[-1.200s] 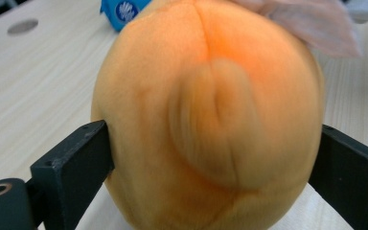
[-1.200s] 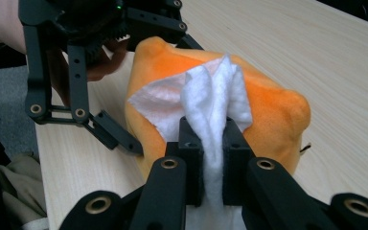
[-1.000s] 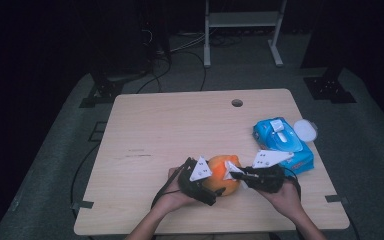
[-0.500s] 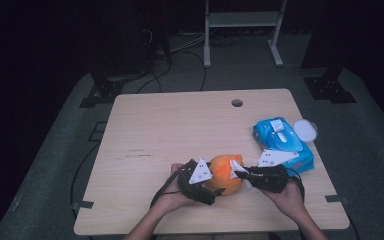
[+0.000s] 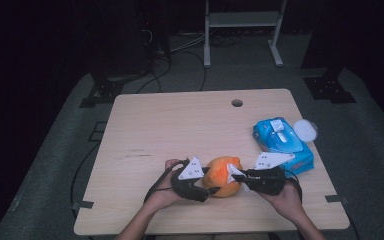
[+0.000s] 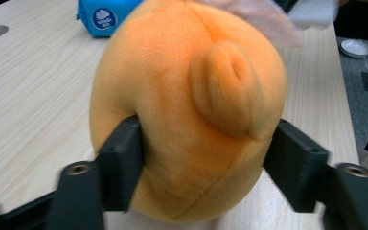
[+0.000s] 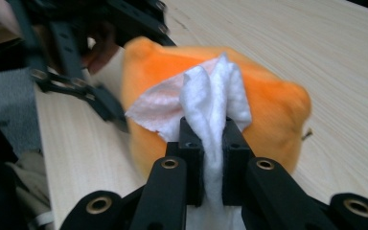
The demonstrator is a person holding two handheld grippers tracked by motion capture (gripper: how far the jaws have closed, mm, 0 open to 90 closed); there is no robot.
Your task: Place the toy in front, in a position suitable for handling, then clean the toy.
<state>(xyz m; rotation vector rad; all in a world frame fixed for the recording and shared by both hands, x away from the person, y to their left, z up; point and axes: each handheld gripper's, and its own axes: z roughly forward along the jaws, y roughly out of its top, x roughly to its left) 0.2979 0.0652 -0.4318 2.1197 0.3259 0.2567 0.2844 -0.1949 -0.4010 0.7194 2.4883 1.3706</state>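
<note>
Orange plush fills the space between your two claws: the soft toy (image 5: 222, 176) sits on the counter (image 5: 180, 125) near its front edge. Your left claw (image 6: 206, 167) has just been closing on it, and its two black jaws now press into the toy's sides from left and right, denting the fabric. A small rounded nub of plush sticks out just above that claw's right jaw.

Your right claw (image 7: 210, 163) is pressed together on a white wipe (image 7: 211, 105), which stands up out of the jaws and lies against the toy straight ahead of them. Beyond the toy from that claw you can see your left hand and its claw.

Past your right claw, a little farther back on the counter, lies a blue pack of wipes (image 5: 282, 142), with a round white lid (image 5: 305, 130) just beside its far corner.
</note>
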